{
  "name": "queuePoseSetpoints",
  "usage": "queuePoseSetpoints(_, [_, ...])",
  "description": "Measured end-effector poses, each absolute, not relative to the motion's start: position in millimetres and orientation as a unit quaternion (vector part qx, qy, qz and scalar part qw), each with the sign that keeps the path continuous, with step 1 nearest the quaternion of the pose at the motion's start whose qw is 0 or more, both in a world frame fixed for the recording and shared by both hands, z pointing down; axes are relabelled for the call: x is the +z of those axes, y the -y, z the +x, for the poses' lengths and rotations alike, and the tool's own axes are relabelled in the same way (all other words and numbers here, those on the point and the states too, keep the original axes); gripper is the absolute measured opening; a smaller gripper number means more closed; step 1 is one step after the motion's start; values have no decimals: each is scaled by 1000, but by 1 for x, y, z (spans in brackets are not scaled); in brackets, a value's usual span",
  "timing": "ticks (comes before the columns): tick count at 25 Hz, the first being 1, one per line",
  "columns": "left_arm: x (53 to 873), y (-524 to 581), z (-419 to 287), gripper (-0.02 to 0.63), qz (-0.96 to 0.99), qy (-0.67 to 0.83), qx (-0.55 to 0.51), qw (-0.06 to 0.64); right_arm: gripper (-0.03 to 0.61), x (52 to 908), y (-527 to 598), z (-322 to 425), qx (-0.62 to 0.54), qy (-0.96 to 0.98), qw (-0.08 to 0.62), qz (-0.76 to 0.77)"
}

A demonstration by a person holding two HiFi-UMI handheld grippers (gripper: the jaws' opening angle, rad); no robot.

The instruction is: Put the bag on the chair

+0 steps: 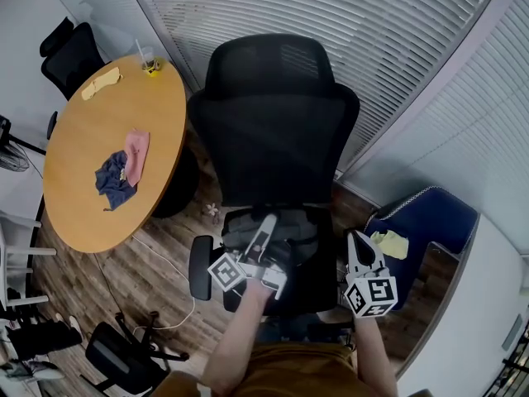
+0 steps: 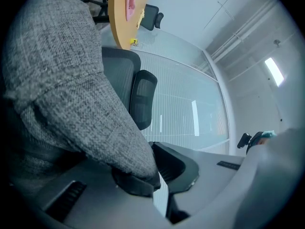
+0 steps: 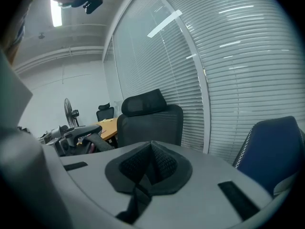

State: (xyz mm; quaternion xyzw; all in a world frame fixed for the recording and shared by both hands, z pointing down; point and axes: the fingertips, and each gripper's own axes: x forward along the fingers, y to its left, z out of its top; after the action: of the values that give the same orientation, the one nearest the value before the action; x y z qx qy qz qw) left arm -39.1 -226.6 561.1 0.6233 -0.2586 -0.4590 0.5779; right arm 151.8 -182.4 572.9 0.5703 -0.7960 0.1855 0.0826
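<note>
A grey fabric bag (image 1: pixel 245 228) lies on the seat of the black mesh office chair (image 1: pixel 277 131). My left gripper (image 1: pixel 269 220) reaches over the seat, shut on the bag. In the left gripper view the bag (image 2: pixel 62 80) fills the left side, and its edge is pinched in that gripper (image 2: pixel 153 184); the chair's backrest (image 2: pixel 119 75) stands behind it. My right gripper (image 1: pixel 356 240) hovers right of the seat, apart from the bag. Seen in its own view, the right gripper (image 3: pixel 151 160) has its pads pressed together with nothing between them, and the chair (image 3: pixel 150 120) is ahead.
A round wooden table (image 1: pixel 99 197) at the left carries crumpled clothes (image 1: pixel 124 165). A blue chair (image 1: pixel 430 222) with a yellow cloth (image 1: pixel 390 243) stands at the right. Window blinds (image 1: pixel 331 23) run behind the chair. Other black chairs stand at the far left and lower left.
</note>
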Motion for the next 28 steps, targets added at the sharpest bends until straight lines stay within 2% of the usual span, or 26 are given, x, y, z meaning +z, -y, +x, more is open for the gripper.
queuePoseSetpoints(28, [590,301,-46,23,581,288,-491,582,11,604,209,138,212,799,98,554])
